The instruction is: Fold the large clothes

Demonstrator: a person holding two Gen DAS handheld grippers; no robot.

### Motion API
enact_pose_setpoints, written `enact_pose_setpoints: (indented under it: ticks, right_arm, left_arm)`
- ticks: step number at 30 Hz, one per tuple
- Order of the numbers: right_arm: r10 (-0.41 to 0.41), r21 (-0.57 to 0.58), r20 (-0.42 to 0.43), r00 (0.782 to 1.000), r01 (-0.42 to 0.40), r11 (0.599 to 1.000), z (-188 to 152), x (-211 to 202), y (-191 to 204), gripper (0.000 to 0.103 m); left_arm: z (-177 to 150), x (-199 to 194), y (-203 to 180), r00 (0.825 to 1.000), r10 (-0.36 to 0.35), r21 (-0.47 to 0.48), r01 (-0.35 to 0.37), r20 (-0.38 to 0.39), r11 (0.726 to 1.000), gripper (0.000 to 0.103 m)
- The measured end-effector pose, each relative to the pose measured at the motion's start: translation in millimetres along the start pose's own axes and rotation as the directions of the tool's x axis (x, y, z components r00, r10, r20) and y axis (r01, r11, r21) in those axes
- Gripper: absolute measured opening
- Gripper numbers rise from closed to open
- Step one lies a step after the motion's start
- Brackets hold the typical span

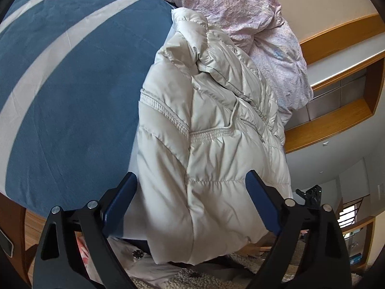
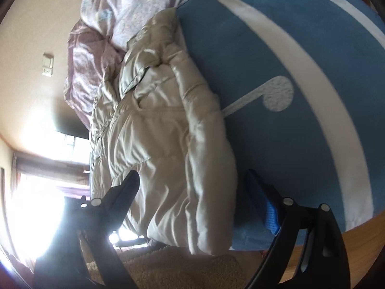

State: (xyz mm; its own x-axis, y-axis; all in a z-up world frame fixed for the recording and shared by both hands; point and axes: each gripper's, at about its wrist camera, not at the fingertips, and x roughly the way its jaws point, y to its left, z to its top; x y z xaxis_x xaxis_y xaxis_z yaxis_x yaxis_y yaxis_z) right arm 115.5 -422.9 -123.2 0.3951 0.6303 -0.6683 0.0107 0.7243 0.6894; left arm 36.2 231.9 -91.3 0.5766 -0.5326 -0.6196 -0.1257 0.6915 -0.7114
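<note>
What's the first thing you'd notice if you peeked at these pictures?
A big puffy cream jacket lies on the bed, its bottom end hanging over the bed's edge. Under it is a blue bedspread with wide white stripes, and a crumpled pink blanket is bunched at the jacket's far end. The left gripper and the right gripper both stand open in front of the jacket.

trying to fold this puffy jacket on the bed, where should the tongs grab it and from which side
Probably the hem end of the jacket, which hangs over the near edge of the bed. It is a free, loose edge facing both open tongs, left and right. Come in from the foot of the bed, one on each bottom corner; the collar end lies far off against the pink quilt.
</note>
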Motion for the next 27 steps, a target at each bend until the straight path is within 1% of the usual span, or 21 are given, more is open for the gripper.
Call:
enact_pose_setpoints:
  ticks: [5,12,15,17,21,24,27]
  right_arm:
    - [0.040,-0.030,-0.028,0.999,-0.040,0.999,-5.6,7.7,10.1,0.089]
    - [0.038,-0.077,-0.047,0.998,-0.042,0.996,-12.9,16.1,25.1,0.089]
    - [0.036,-0.096,-0.052,0.998,-0.041,0.995,-17.1,19.5,31.0,0.089]
    - [0.028,-0.114,-0.057,0.998,-0.035,0.993,-20.4,22.2,35.6,0.088]
    - [-0.004,-0.165,-0.073,0.997,-0.008,0.986,-26.4,27.6,46.8,0.085]
    - [-0.008,-0.183,-0.082,0.997,-0.008,0.983,-30.0,30.1,50.7,0.083]
    - [-0.040,-0.217,-0.093,0.995,0.020,0.976,-33.6,31.0,56.3,0.080]
  left_arm:
    - [-9.3,2.4,-0.2,0.998,-0.062,-0.029,0.061,-0.006,0.998,0.091]
    - [-18.3,4.2,-0.6,0.995,-0.100,-0.049,0.100,-0.004,0.994,0.089]
    - [-22.3,5.4,-4.2,0.995,-0.101,-0.043,0.101,-0.006,0.994,0.089]
    - [-26.8,6.6,-9.8,0.996,-0.086,-0.021,0.086,-0.011,0.996,0.089]
    - [-33.3,10.1,-18.4,0.997,-0.074,0.007,0.074,-0.031,0.997,0.089]
    - [-34.2,11.0,-18.8,0.997,-0.077,0.002,0.077,-0.030,0.997,0.089]
    - [-33.6,12.3,-19.1,0.997,-0.075,-0.010,0.074,-0.034,0.997,0.085]
